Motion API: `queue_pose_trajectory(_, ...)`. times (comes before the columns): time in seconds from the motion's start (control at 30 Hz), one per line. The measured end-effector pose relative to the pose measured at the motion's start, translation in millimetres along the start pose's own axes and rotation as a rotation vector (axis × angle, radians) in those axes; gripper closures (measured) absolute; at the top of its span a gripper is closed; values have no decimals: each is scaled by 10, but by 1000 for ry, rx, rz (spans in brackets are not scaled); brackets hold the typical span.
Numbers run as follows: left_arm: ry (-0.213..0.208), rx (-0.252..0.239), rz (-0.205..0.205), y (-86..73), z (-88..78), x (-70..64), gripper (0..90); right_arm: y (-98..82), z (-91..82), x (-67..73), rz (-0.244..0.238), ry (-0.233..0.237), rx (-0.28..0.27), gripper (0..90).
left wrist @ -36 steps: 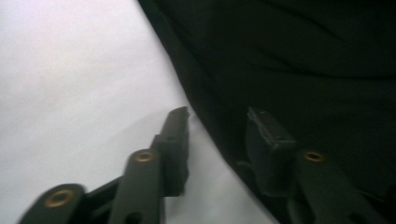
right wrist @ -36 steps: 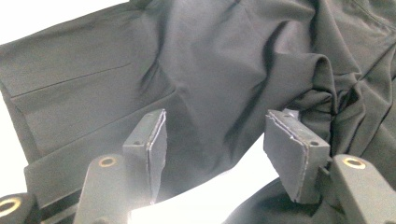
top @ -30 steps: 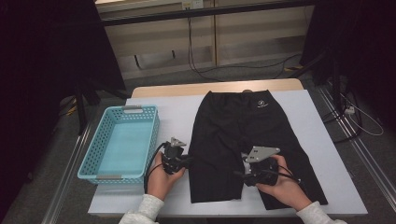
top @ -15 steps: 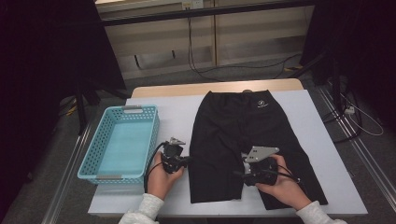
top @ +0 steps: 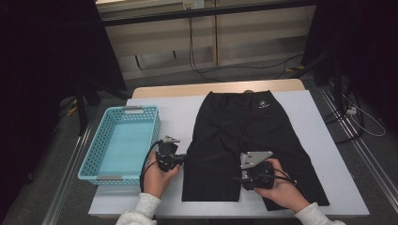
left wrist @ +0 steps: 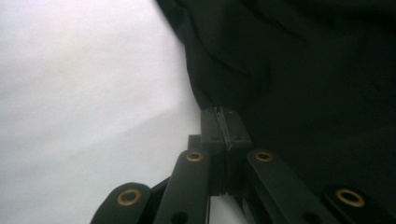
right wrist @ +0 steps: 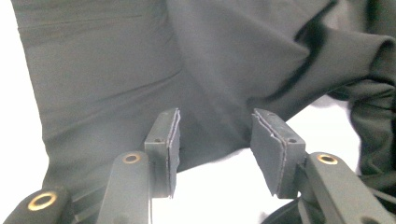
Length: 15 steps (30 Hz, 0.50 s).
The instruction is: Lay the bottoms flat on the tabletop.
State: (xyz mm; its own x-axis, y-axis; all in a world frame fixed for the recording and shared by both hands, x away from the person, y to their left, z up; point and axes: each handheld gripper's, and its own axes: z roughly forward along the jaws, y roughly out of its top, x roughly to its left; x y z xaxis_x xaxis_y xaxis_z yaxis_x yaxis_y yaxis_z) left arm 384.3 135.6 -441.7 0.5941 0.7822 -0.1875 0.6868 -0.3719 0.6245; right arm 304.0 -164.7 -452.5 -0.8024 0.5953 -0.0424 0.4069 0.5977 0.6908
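Black shorts (top: 244, 140) lie flat on the white worktop (top: 178, 112), waistband away from you, beside a blue basket (top: 123, 143). Your left claw (left wrist: 223, 122) is pressed together, pinching the shorts' left edge. Your right claw (right wrist: 215, 140) stands spread over the hem at the inner leg, its jaws just closing, pads (right wrist: 173, 135) not yet pressing cloth.

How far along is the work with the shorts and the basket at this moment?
Done: shorts lie spread flat on the table. In hand: left gripper is shut on their edge; right gripper, jaws just closing, pads not yet pinching. Left: folding not begun, basket holds nothing.
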Motion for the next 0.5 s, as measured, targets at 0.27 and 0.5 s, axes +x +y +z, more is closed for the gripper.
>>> queue_pose_trajectory(0.27, 5, -5, 7, 3, -9, 2, 897, 38, -67, -43, 35, -23, -45, 520)
queue_pose_trajectory(0.5, 7, -1, 13, 2, 9, 1, 894, 54, 87, 13, 16, 7, -4, 549)
